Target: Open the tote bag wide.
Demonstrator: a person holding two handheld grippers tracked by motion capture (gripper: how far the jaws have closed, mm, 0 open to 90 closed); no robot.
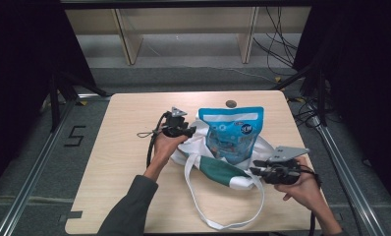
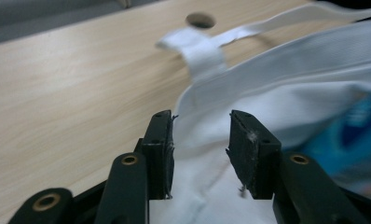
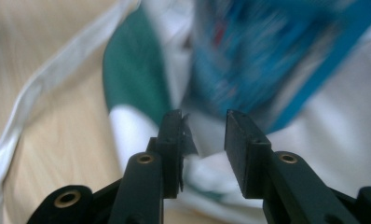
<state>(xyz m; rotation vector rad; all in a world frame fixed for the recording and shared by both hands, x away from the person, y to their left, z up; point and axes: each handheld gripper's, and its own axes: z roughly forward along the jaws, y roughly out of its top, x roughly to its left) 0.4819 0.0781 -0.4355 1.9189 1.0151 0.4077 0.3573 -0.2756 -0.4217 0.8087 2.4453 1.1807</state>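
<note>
A white cloth tote bag with a green patch lies on the wooden table. A blue snack pouch rests on it, partly inside its mouth. My left gripper is at the bag's left rim. In the left gripper view its jaws stand apart over the white cloth, not pinching it. My right gripper sits at the bag's right lower corner. Its jaws are also apart, with white cloth, the green patch and the blurred pouch beyond them.
One bag strap loops toward the table's front edge; another lies behind the bag near a round hole in the tabletop. Bare wood lies to the left. Cables and shelf legs stand on the floor behind the table.
</note>
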